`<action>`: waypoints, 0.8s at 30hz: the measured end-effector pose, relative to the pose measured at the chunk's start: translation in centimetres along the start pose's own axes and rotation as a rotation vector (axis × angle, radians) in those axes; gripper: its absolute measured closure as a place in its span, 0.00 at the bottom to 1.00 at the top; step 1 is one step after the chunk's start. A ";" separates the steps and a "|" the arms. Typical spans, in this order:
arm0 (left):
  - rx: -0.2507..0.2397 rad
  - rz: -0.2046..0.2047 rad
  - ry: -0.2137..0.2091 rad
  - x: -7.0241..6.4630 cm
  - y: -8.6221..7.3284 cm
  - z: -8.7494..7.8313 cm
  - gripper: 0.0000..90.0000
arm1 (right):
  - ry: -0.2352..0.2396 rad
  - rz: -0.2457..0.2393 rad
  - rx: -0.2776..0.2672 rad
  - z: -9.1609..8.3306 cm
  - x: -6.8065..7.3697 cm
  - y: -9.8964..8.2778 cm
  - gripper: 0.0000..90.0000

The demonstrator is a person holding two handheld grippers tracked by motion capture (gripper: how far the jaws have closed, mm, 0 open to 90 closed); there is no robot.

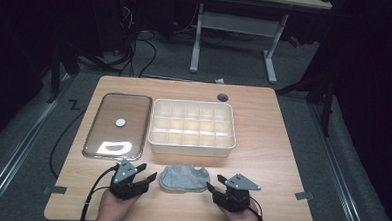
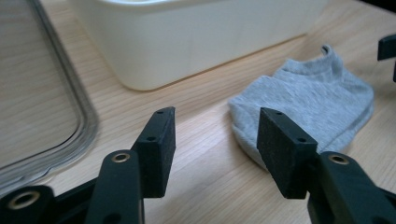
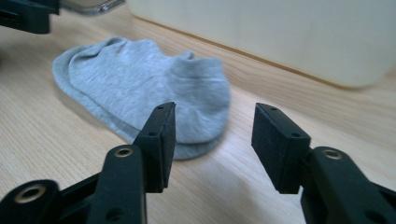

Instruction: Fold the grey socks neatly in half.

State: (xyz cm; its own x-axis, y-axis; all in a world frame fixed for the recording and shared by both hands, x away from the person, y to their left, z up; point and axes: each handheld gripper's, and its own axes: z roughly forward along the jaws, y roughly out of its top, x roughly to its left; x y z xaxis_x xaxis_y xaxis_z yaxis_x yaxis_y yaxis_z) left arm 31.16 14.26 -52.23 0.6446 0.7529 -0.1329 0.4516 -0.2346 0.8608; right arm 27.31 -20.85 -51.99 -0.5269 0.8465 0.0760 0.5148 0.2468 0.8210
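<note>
A single grey ankle sock (image 1: 183,179) lay flat on the wooden counter (image 1: 262,148), near its front edge and between the two hand-held grippers. It was soft heathered knit, folded over so that two layers showed along its lower edge in the right gripper view (image 3: 144,88), with the cuff opening puckered upward at the side toward the box (image 2: 308,93).

Just behind the sock stood one cream plastic organizer box (image 1: 192,128), its inside split into fifteen compartments, three rows of five. To its left lay one clear lid (image 1: 117,125) with a rounded rim, flat on the counter, with a small white round piece (image 1: 120,121) on its middle. One dark round disc (image 1: 223,97) sat in the counter behind the box.

The left hand-held gripper (image 1: 142,175) sat just left of the sock with its jaws spread apart and nothing between them; in its own view the sock lay just beyond the right jaw. The right hand-held gripper (image 1: 216,184) sat just right of the sock, jaws likewise spread and empty.

No writing or brand could be read on anything.
</note>
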 end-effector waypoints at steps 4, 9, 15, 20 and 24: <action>0.007 0.020 0.009 0.2 0.0 0.0 0.51 | -0.015 -0.006 -0.010 -0.4 -0.3 -0.1 0.53; 0.029 0.029 0.020 0.4 0.0 0.4 0.51 | -0.006 0.011 -0.004 -0.4 -0.9 -0.4 0.53; 0.030 0.032 0.015 0.1 0.0 0.5 0.50 | -0.013 0.016 -0.011 -0.5 -1.2 -0.5 0.53; 0.032 0.044 0.018 -0.2 0.0 0.5 0.50 | -0.006 0.029 -0.015 -0.6 -1.4 -0.6 0.53; 0.035 0.041 0.015 -0.1 0.0 0.5 0.50 | -0.010 0.032 -0.019 -0.6 -1.4 -0.5 0.52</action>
State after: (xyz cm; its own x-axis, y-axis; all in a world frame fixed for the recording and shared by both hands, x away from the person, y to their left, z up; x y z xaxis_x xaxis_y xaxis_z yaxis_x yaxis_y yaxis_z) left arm 31.39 13.83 -52.51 0.6535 0.7515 -0.0901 0.4467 -0.2869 0.8475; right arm 27.39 -22.42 -52.17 -0.5033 0.8587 0.0964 0.5182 0.2107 0.8289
